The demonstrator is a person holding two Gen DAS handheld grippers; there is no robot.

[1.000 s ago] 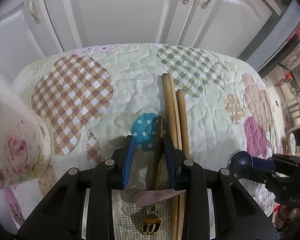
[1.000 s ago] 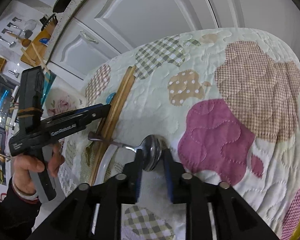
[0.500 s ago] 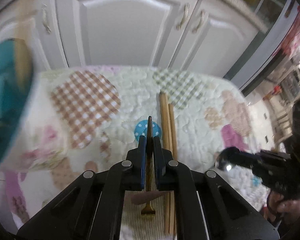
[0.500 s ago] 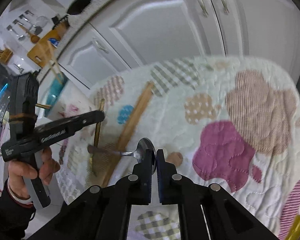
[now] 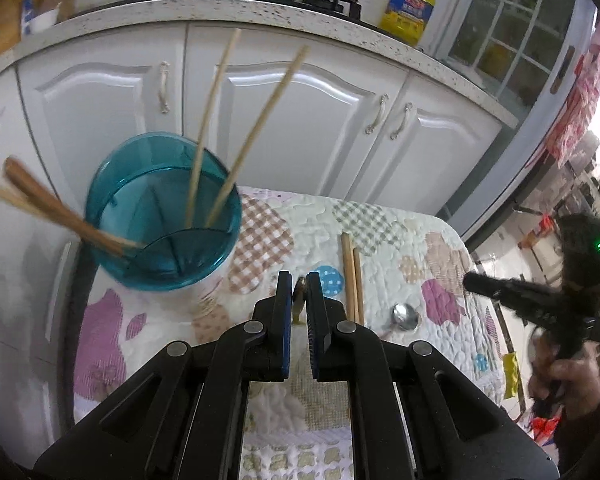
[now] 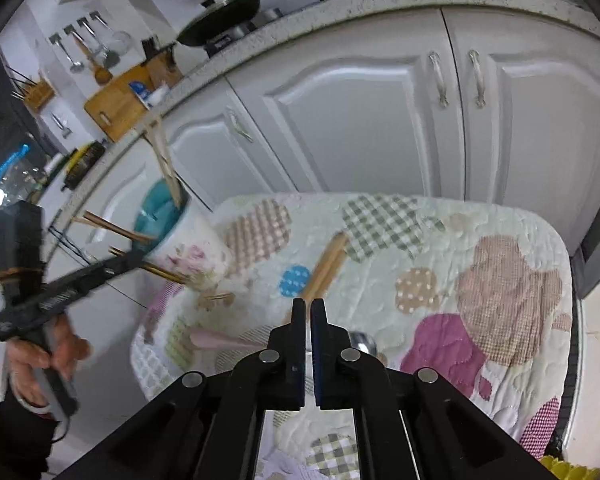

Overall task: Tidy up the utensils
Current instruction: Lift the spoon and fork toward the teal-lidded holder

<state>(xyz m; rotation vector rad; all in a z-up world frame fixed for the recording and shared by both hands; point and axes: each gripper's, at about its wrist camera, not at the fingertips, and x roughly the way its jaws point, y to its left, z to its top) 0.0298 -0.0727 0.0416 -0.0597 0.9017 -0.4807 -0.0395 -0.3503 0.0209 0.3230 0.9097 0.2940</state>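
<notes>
My left gripper [image 5: 299, 280] is shut on the handle of a gold fork [image 5: 299, 300], held above the quilted cloth. Just to its left stands a teal-lined floral utensil holder [image 5: 160, 216] with chopsticks and a wooden spoon in it. A pair of wooden chopsticks [image 5: 352, 276] lies on the cloth, and a steel spoon [image 5: 406, 316] with a pink handle [image 6: 220, 340] lies right of them. My right gripper [image 6: 308, 304] is shut with nothing between its pads; the spoon bowl [image 6: 362, 344] shows below it on the cloth. In the right wrist view the left gripper [image 6: 136, 256] is blurred beside the holder [image 6: 168, 208].
The quilted cloth [image 5: 380, 224] covers a small table that ends close to white cabinet doors [image 5: 300, 120]. A counter above carries a stove, pots and a yellow oil bottle [image 5: 408, 4]. A hand [image 6: 48, 356] holds the left gripper's grip.
Both grippers closed and rose. The left one took the fork off the cloth and swung left toward the holder. The right one closed at the spoon bowl, then lifted without it.
</notes>
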